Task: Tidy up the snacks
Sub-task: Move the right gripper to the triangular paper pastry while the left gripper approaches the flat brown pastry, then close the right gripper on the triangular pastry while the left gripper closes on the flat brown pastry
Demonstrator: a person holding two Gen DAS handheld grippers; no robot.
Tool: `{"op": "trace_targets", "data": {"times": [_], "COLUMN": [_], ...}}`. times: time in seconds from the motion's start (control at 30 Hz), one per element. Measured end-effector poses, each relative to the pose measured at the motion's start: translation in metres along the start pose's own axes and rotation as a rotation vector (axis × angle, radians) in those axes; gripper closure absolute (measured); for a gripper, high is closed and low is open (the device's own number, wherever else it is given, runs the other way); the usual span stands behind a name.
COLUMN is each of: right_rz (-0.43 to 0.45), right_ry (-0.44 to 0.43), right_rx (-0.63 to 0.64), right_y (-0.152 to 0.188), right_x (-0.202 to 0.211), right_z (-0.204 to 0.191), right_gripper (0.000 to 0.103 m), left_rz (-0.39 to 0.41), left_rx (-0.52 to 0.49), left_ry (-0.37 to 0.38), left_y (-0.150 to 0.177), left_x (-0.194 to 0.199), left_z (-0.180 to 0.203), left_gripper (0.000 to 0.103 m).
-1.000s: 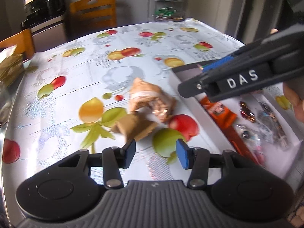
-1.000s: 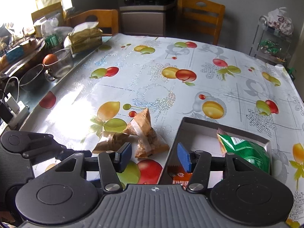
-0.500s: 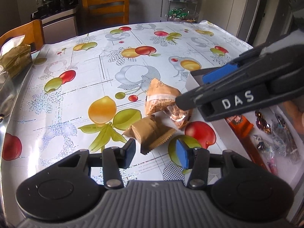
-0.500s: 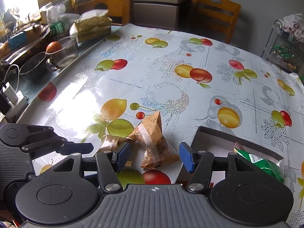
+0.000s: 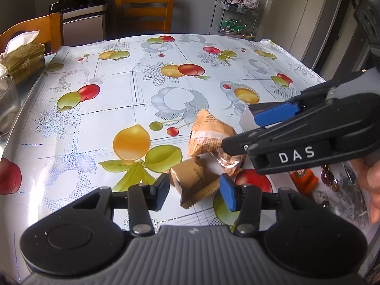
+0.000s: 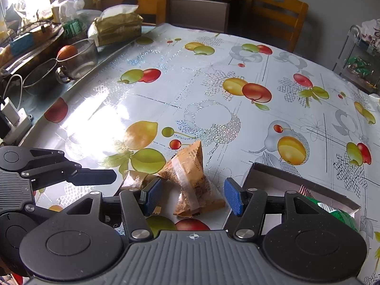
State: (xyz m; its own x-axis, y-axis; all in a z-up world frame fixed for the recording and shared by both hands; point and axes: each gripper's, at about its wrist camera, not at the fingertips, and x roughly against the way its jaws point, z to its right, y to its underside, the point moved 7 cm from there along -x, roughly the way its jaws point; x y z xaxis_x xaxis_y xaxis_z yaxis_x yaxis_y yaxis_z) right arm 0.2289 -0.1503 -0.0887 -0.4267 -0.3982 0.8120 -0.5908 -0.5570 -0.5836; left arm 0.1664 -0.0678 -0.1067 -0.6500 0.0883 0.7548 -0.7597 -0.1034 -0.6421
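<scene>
The near end of the tan pyramid-shaped snack packet (image 5: pixel 209 135) is covered by the black right gripper (image 5: pixel 239 130) in the left wrist view. The shallow grey cardboard box (image 6: pixel 296 178) is cut off behind the gripper body, and the green crinkled bag (image 6: pixel 337 216) inside it is seen only partly. Small wrapped sweets (image 5: pixel 332 180) are too blurred to be told apart.

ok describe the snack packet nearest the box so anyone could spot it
On the fruit-print tablecloth, find the open box near the front edge. Just left of it lies the orange packet, pyramid-shaped with a clear band, unlike the flatter tan packet beside it.
</scene>
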Motion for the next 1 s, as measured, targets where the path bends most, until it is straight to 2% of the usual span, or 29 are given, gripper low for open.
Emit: {"op": "trace_targets", "data": {"times": [0.4, 0.57, 0.77, 1.0], "right_rz": [-0.023, -0.035, -0.054, -0.055], "right_ry": [-0.012, -0.017, -0.020, -0.030], "right_rx": [0.011, 0.021, 0.045, 0.063], "right_y": [-0.002, -0.003, -0.002, -0.005], "right_x": [-0.009, -0.016, -0.025, -0.034], "right_z": [0.002, 0.001, -0.002, -0.005], "right_gripper": [0.045, 0.045, 0.044, 0.045], "left_rz": [-0.038, -0.043, -0.078, -0.077], "left_rx": [0.045, 0.072, 0.158, 0.164], "left_ry": [-0.025, -0.010, 0.000, 0.020], "left_y": [-0.003, -0.002, 0.005, 0.002], "left_x": [-0.020, -0.024, -0.029, -0.031], "left_z": [-0.006, -0.011, -0.025, -0.026], "left_gripper": [0.056, 0.056, 0.055, 0.055]}}
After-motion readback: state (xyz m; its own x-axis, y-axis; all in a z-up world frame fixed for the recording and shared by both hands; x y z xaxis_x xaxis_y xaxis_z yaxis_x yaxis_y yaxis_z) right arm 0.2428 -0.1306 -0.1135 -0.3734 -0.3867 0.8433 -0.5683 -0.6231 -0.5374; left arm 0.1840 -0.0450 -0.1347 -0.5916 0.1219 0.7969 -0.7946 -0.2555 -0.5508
